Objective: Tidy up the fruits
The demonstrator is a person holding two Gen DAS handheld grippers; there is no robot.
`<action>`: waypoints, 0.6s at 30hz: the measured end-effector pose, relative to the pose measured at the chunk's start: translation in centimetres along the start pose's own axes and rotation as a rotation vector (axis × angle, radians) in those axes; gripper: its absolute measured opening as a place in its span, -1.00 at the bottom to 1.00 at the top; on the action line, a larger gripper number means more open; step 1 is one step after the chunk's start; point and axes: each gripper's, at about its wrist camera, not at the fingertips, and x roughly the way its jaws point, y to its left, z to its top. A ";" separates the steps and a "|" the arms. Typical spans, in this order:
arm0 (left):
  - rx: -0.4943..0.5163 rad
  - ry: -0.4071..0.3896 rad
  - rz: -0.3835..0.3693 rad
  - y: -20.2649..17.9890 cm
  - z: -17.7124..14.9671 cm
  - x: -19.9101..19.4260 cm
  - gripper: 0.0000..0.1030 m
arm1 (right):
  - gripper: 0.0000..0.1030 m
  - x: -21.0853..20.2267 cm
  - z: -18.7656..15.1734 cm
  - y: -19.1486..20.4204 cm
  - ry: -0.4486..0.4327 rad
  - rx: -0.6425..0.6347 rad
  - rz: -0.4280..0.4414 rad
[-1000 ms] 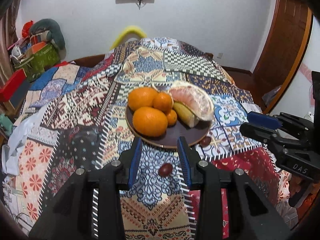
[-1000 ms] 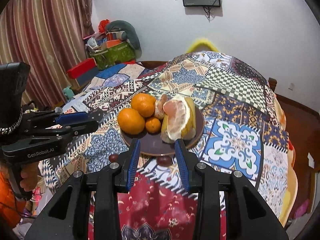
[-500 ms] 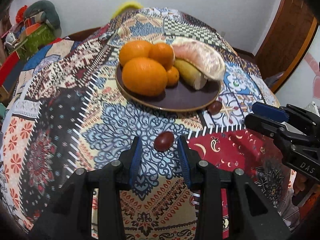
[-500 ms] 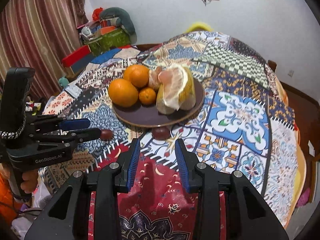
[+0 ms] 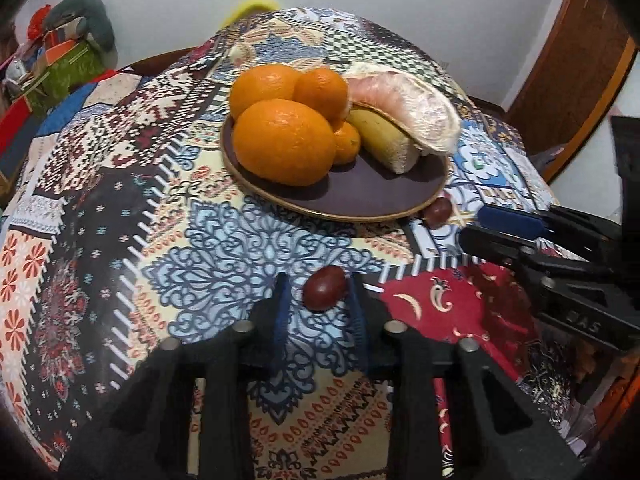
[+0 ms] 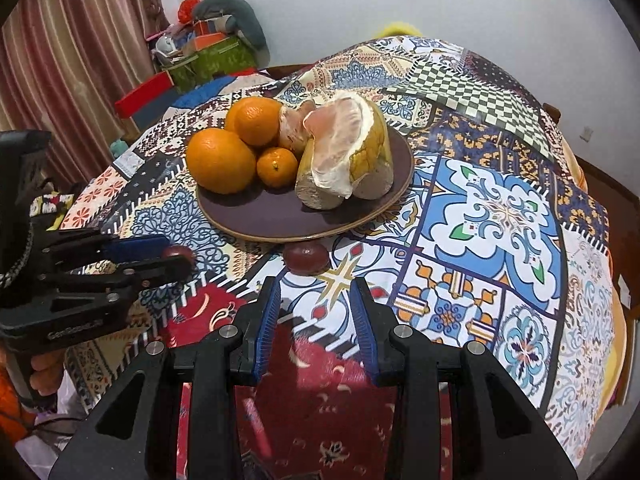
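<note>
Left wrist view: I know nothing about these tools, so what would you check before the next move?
1. Left tool jaws have just closed on the near red fruit: ok.
2. Grip firm enough to lift: cannot tell.
3. Bare room on the plate: ok.
4. Right tool open and empty: ok.
5. Second red fruit between the right tool's fingers: not ok, it lies ahead of them.

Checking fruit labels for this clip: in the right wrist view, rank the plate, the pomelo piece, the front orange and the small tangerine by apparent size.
1. Plate
2. Pomelo piece
3. Front orange
4. Small tangerine

All sit together on the plate, so nearness to the camera hardly skews this.
</note>
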 end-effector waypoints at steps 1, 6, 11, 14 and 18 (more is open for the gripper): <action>0.008 -0.004 0.009 -0.2 0.0 0.0 -0.56 | -0.36 0.2 0.1 0.0 0.004 0.001 0.004; 0.023 -0.014 0.018 -0.5 0.0 0.0 -0.56 | -0.36 1.0 0.7 0.2 0.016 -0.002 0.021; 0.003 -0.012 0.005 0.0 0.1 0.0 -0.56 | -0.36 1.7 1.2 0.3 0.026 -0.005 0.021; 0.000 -0.012 0.004 0.0 0.0 0.0 -0.56 | -0.36 2.1 1.3 0.1 0.030 0.005 0.025; 0.007 -0.010 0.011 -0.2 0.1 0.1 -0.56 | -0.37 2.2 1.4 0.2 0.027 0.007 0.031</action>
